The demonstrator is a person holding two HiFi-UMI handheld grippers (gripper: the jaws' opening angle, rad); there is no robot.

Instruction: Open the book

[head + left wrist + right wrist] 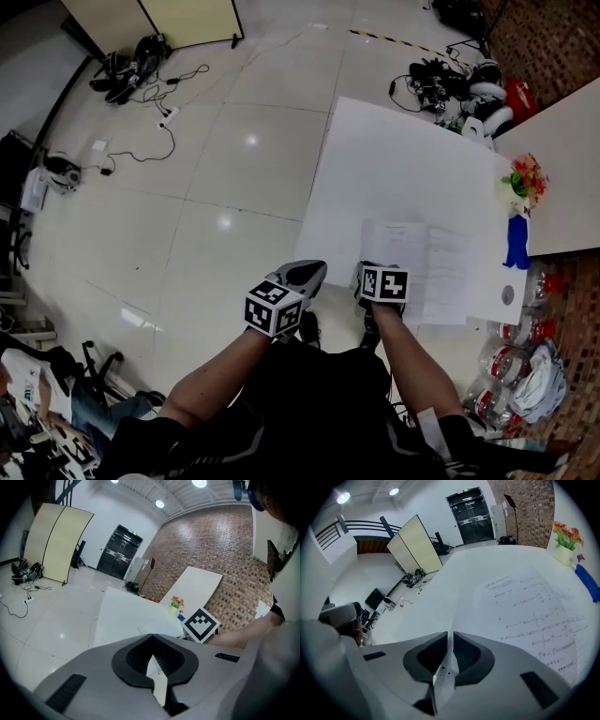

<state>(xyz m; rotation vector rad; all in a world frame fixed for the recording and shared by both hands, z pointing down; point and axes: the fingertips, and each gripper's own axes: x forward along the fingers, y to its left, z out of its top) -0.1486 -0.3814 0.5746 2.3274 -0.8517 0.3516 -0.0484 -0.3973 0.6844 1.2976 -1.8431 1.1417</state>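
On the white table [394, 169] a thin white book [417, 267] lies flat near the front edge, its upper face covered in lines of print. The right gripper view shows that print [534, 616] just ahead and to the right of the jaws. My right gripper [373, 274] hangs tilted down over the book's near left corner, shut and empty [449, 633]. My left gripper [309, 272] stays off the table's left edge above the floor, with its jaws together and nothing between them [151, 635].
A small vase of flowers [521, 183], a blue object [515, 242] and a round grey disc [507, 294] stand along the table's right side. A second white table [562, 169] adjoins it. Bottles [511, 361] sit on the floor at right, cables [159, 112] at left.
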